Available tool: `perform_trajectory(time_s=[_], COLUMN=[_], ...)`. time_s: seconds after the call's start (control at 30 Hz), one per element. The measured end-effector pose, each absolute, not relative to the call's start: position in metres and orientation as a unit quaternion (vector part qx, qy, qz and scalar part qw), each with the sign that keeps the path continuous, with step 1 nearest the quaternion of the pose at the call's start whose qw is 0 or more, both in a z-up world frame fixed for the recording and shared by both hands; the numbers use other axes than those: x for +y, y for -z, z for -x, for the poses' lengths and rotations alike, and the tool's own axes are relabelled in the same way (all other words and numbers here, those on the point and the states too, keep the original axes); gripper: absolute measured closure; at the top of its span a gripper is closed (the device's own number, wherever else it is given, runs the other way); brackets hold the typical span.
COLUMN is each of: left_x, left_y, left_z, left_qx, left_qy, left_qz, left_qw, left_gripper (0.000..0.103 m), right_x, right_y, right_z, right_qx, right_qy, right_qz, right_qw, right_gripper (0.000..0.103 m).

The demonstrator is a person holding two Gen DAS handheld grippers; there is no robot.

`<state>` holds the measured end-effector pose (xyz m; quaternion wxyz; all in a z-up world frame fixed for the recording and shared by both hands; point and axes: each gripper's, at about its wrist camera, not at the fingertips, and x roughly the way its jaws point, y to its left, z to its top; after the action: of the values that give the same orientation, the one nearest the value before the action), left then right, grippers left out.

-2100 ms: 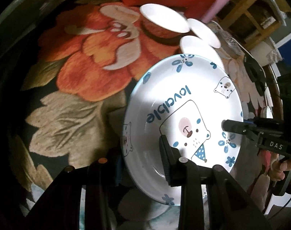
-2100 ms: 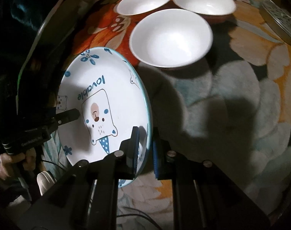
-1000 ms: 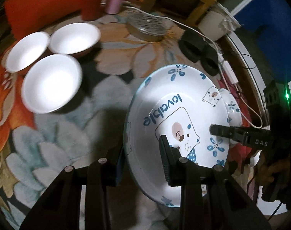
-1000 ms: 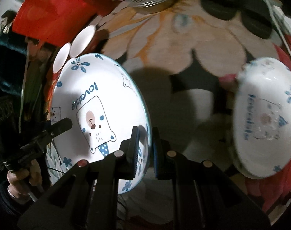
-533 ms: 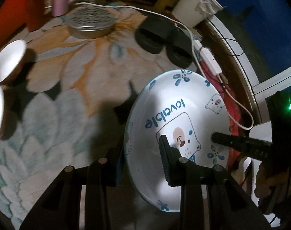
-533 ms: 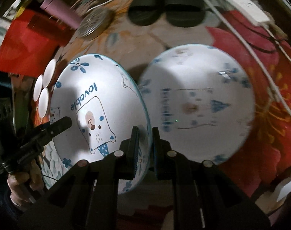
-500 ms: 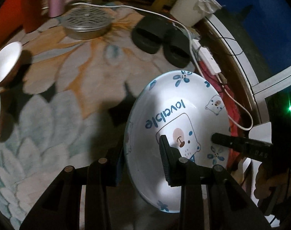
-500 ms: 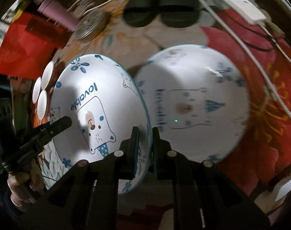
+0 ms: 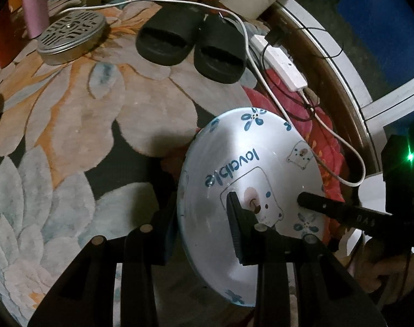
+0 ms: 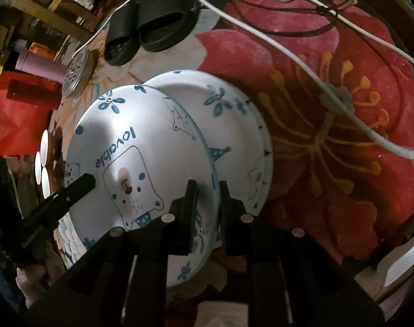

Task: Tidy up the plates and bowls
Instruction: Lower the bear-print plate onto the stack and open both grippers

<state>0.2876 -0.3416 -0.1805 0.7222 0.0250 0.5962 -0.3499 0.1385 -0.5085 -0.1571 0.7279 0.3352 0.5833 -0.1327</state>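
Note:
A white plate (image 9: 250, 160) with a blue bear and the word "lovable" hangs tilted between both grippers. My left gripper (image 9: 201, 231) is shut on its left rim. My right gripper (image 10: 208, 212) grips the opposite rim; its jaws are opening slightly, with the rim still between the pads. In the left wrist view the right gripper's finger (image 9: 316, 204) lies across the plate's right side. A second matching plate (image 10: 234, 120) lies on the rug right behind and under the held plate (image 10: 141, 141). Three white bowls (image 10: 42, 160) show small at the far left edge.
The floor is a flowered rug (image 9: 70, 125). A pair of black slippers (image 9: 190, 41), a perforated metal tin (image 9: 70, 35) and a pink bottle (image 9: 35, 8) stand beyond the plates. A white power strip (image 9: 283, 62) and its cables (image 10: 302, 60) run along the right.
Both grippers carried the plate sideways across the rug, away from the white bowls, until it overlaps the second plate. The bowls have left the left wrist view.

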Motion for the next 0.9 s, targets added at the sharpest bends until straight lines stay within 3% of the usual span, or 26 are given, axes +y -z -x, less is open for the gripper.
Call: perform_trajectory(time_s=[0.5,0.6,0.67,0.73,0.8,0.9], left_x=[-0.363,-0.365,-0.365,-0.364,-0.361,-0.358], left_y=[0.198,0.198,0.196,0.193,0.192,0.191], left_z=[-0.277,-0.280,-0.280,-0.280,-0.282,-0.285], left_qx=[0.596,0.600,0.597,0.592,0.593,0.598], left_qy=[0.335,0.338,0.346,0.346,0.346,0.343], left_qz=[-0.070,-0.060,-0.053,-0.051,-0.038,-0.022], left_qw=[0.727,0.723,0.722,0.726,0.726,0.723], left_gripper=[0.068,0.059,0.046,0.023,0.017,0.004], right_x=[-0.527,-0.527,-0.526,-0.527,-0.527,-0.523], right_y=[0.170,0.169,0.168,0.169,0.169,0.168], right_z=[-0.139,-0.142,-0.143,-0.142,-0.143,-0.146], right_qx=[0.574,0.571,0.569,0.569,0.570,0.569], right_qy=[0.159,0.159,0.160,0.160,0.159,0.142], right_qz=[-0.322,-0.314,-0.312,-0.315,-0.315,-0.326], right_qw=[0.736,0.742,0.744,0.743,0.742,0.742], right_gripper=[0.089,0.086,0.086,0.086,0.086,0.068])
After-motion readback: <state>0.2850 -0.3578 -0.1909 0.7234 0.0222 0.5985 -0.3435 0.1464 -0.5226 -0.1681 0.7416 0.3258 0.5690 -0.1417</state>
